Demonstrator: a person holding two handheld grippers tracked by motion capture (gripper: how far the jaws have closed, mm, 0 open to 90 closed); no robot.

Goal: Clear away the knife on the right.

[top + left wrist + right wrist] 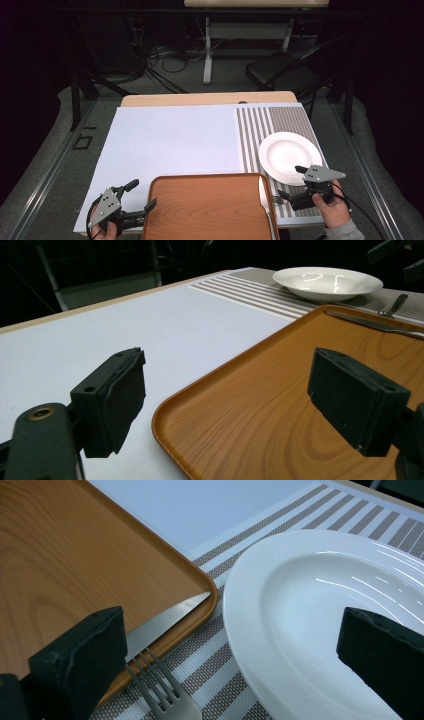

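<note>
A wood-grain tray (210,210) lies at the table's near edge. On its right rim rests a knife (263,196), and a fork (278,200) lies beside it on the striped placemat (272,120). On the placemat sits an empty white plate (290,156). My left gripper (141,195) is open at the tray's left edge, one jaw over the tray (280,390) and the other over the white sheet (165,335). My right gripper (291,181) is open and empty, with its jaws spanning the fork (160,690), the knife tip (165,622) and the plate's near rim (320,615).
A white sheet (170,145) covers the table's left and middle, bare beyond the tray. The wooden table edge (210,98) runs along the far side. Beyond it stand a black chair (282,70), a desk frame (207,55) and floor cables (170,60).
</note>
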